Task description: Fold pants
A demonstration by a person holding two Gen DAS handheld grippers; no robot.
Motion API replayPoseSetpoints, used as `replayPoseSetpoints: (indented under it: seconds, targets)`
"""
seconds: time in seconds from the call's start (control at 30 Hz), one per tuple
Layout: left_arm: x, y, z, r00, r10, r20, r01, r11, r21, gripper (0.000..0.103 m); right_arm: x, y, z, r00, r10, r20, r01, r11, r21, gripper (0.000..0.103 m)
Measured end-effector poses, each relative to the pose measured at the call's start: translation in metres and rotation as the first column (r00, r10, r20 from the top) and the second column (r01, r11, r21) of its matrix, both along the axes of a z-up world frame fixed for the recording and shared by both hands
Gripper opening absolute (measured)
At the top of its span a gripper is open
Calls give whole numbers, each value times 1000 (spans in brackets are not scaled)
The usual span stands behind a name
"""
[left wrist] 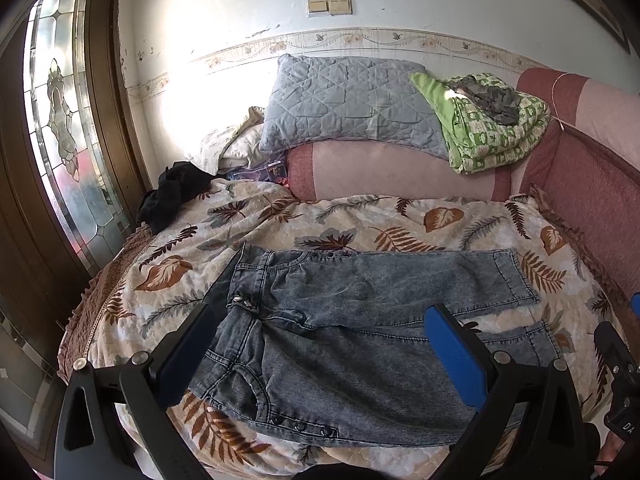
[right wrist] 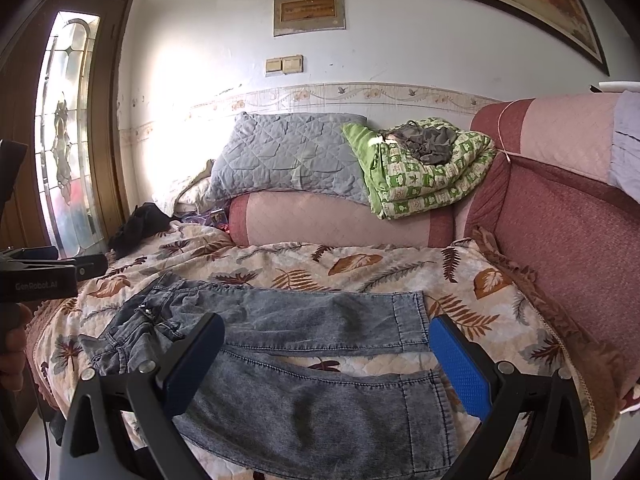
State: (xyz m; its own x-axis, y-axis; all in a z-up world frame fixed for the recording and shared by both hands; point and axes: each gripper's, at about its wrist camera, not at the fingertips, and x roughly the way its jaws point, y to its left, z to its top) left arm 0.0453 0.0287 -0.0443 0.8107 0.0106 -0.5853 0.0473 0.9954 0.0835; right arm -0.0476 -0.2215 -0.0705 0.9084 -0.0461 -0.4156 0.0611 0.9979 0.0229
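Observation:
Grey-blue acid-wash jeans (left wrist: pixel 344 320) lie flat on a leaf-print bedspread (left wrist: pixel 400 220), waist to the left, both legs running right and slightly apart. My left gripper (left wrist: pixel 320 344) is open and empty, hovering above the waist and hip end. In the right wrist view the jeans (right wrist: pixel 312 360) spread across the lower middle. My right gripper (right wrist: pixel 326 360) is open and empty above the leg ends, near the cuffs. The left gripper's body (right wrist: pixel 40 276) shows at that view's left edge, and the right gripper's body (left wrist: pixel 618 364) at the left wrist view's right edge.
A grey quilted pillow (left wrist: pixel 344 100) and a folded green blanket (left wrist: pixel 492 120) rest on a pink bolster (left wrist: pixel 400 172) at the back. A black garment (left wrist: pixel 172 192) lies at the bed's far left. A stained-glass door (left wrist: pixel 60 120) stands left; a red-pink sofa back (right wrist: pixel 560 220) runs along the right.

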Motion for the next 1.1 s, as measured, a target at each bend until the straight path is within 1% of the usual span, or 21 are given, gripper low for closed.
replayPoseSetpoints:
  seconds: [1.1]
  targets:
    - [2,6,-10,1000,10,-20,-10,1000,-8,103,2,-1,-7,1000,4,-18,-4,1000,-1,103]
